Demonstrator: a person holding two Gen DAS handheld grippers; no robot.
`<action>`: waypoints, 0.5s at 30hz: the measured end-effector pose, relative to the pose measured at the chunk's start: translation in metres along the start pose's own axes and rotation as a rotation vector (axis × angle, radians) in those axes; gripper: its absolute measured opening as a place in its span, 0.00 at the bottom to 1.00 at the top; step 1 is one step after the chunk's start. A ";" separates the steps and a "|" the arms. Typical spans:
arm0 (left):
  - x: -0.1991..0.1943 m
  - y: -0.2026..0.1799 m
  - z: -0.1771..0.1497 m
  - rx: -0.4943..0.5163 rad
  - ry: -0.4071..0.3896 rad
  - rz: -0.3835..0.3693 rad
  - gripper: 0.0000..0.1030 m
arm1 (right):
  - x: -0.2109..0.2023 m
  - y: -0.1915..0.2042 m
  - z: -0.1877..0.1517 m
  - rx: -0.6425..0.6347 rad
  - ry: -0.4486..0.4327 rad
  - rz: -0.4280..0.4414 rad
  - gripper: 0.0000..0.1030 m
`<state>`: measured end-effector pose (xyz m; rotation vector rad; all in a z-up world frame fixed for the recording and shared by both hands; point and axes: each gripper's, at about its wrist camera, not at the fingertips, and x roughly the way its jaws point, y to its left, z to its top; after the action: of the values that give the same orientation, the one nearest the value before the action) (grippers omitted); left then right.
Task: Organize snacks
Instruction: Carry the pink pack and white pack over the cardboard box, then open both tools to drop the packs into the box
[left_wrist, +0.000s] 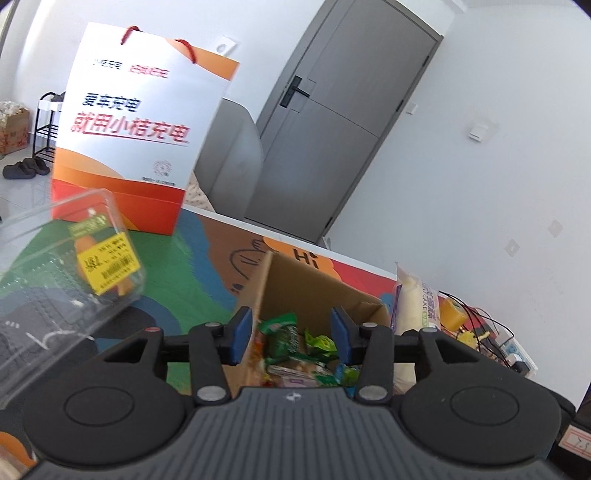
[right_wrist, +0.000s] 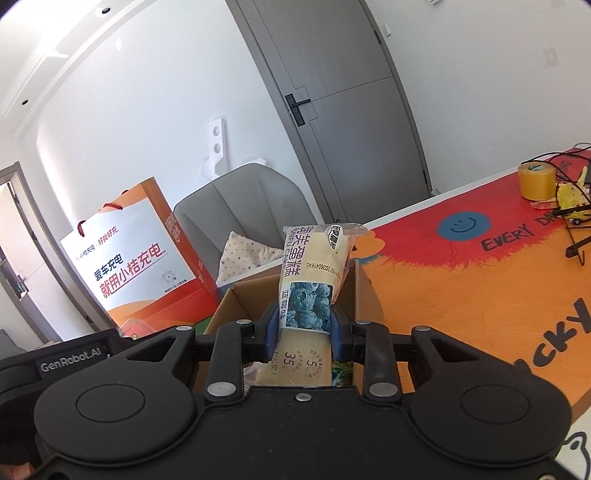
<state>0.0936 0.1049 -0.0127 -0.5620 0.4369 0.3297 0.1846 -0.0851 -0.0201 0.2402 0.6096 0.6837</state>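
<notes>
Between the right gripper's (right_wrist: 302, 334) clamped jaws, a blueberry cake packet (right_wrist: 314, 291) is held above the cardboard box (right_wrist: 236, 306) for dropping in; the left gripper's (left_wrist: 291, 338) jaws are apart, empty.

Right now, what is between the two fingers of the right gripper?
In the right wrist view, the right gripper clamps a blueberry cake packet, standing upright over the open cardboard box.

A pale yellow cake packet (right_wrist: 314, 280) with a blueberry picture stands upright, pinched between the right claw's (right_wrist: 303, 328) pads, over an open cardboard box (left_wrist: 317, 291) holding green-wrapped snacks (left_wrist: 291, 339) just beyond the left claw (left_wrist: 291, 336).
</notes>
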 end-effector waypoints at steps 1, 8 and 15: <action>-0.001 0.003 0.001 -0.006 -0.001 0.002 0.43 | 0.003 0.002 0.000 -0.003 0.004 0.002 0.28; -0.004 0.019 0.006 -0.027 -0.006 0.026 0.47 | 0.023 0.013 0.002 0.020 0.039 0.033 0.32; -0.006 0.020 0.004 -0.025 -0.014 0.039 0.62 | 0.012 0.006 0.001 0.026 0.035 0.008 0.40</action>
<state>0.0810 0.1221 -0.0154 -0.5760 0.4311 0.3763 0.1895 -0.0731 -0.0219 0.2556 0.6521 0.6888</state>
